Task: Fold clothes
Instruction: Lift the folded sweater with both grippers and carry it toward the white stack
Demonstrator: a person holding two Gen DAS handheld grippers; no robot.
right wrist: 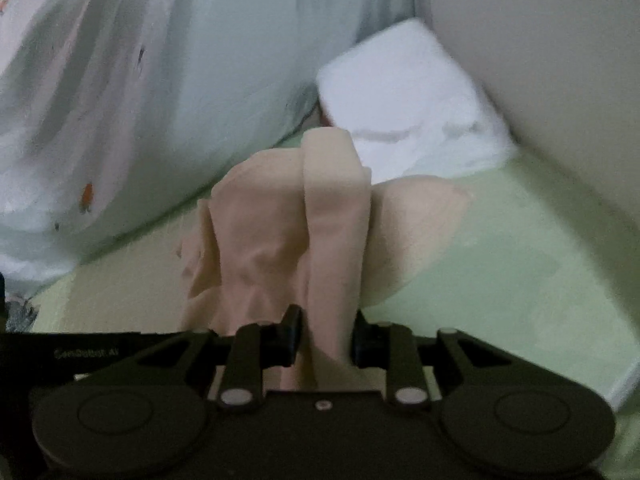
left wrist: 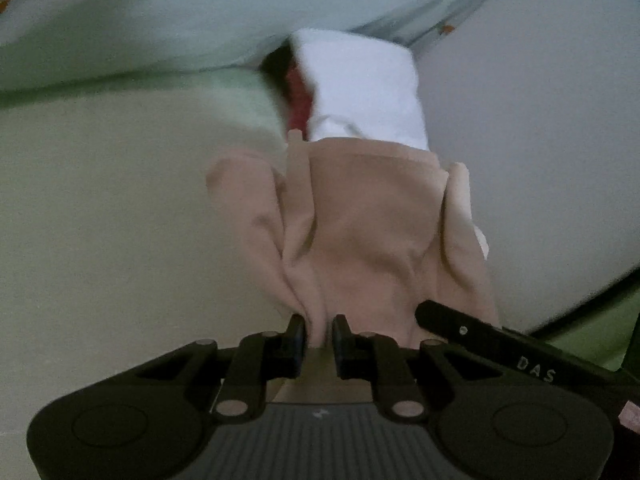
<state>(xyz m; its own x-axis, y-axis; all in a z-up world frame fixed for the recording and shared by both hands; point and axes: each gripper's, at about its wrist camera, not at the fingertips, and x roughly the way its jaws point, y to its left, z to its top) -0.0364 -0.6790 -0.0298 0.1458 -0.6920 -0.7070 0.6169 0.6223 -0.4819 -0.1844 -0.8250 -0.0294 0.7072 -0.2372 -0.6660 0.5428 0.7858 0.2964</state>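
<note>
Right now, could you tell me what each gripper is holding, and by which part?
Both hold the beige garment: the left gripper pinches a bunched fold at its near edge, the right gripper a thicker band-like fold.

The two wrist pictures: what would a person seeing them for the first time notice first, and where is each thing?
First comes the beige garment, hanging in the middle of both pictures, pinched at its edge by the left tongs and the right tongs. Behind it lies a folded white cloth on the pale green sheet. A light patterned blanket fills the upper left.
</note>
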